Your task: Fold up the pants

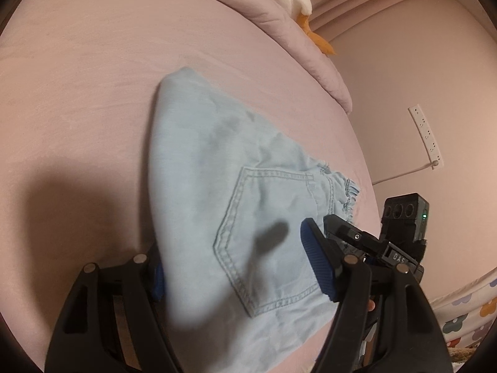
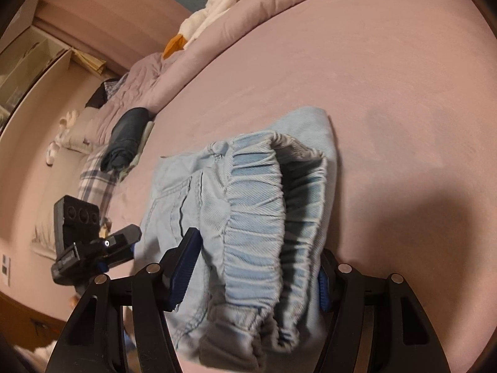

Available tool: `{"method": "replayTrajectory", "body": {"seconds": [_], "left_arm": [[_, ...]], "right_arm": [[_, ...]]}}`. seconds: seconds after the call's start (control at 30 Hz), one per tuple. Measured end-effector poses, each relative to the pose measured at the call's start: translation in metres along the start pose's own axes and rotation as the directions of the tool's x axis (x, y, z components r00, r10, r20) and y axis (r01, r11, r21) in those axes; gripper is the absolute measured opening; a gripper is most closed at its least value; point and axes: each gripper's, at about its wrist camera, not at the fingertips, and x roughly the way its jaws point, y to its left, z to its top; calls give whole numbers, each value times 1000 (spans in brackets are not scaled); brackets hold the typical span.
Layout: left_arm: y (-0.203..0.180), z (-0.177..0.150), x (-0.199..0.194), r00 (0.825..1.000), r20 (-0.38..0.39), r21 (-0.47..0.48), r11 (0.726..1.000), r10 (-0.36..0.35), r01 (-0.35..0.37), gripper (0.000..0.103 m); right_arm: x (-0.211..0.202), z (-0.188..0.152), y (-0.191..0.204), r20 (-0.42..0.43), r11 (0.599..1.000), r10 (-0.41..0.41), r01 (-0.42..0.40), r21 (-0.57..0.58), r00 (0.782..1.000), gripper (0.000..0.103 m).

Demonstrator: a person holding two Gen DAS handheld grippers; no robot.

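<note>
Left wrist view shows our light-blue denim pants folded on the pink bed near its side edge, long axis running from waistband nearest us to the far fold. Both the left gripper and right gripper straddle the bundle spread wide, gripping nothing, so we judge the fold nearly finished. Next we'd pinch the waistband end and carry it over the far fold.

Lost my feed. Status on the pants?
Left gripper open, straddling pants. Right gripper open around waistband. Pants folded on bed. Nothing blocking.
</note>
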Motion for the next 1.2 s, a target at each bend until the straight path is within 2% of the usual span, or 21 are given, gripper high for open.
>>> {"method": "replayTrajectory", "body": {"seconds": [0.07, 0.13, 0.23, 0.5, 0.6, 0.93, 1.2], "left_arm": [[-5, -2, -1, 1000, 3, 17, 1000, 25, -25, 60], [-7, -3, -3, 999, 7, 27, 999, 46, -46, 51], [-6, -6, -7, 998, 16, 23, 997, 68, -69, 40], [-15, -11, -14, 992, 50, 46, 992, 114, -116, 24], [-20, -12, -21, 990, 72, 63, 990, 123, -127, 24], [-29, -9, -39, 981, 118, 105, 980, 156, -169, 24], [-30, 10, -54, 973, 151, 109, 975, 177, -194, 24]], "right_arm": [[0, -2, 7, 23, 999, -29, 29, -21, 999, 62], [-1, -4, 12, 41, 998, -51, 52, -42, 998, 54], [-7, -6, 15, 69, 996, -67, 71, -50, 995, 48], [-17, -9, 37, 142, 982, -132, 149, -116, 981, 39], [-22, -10, 46, 167, 974, -147, 172, -145, 975, 39], [-25, -8, 58, 198, 968, -132, 169, -185, 971, 39], [-17, 7, 79, 206, 963, -105, 151, -222, 973, 39]]}}
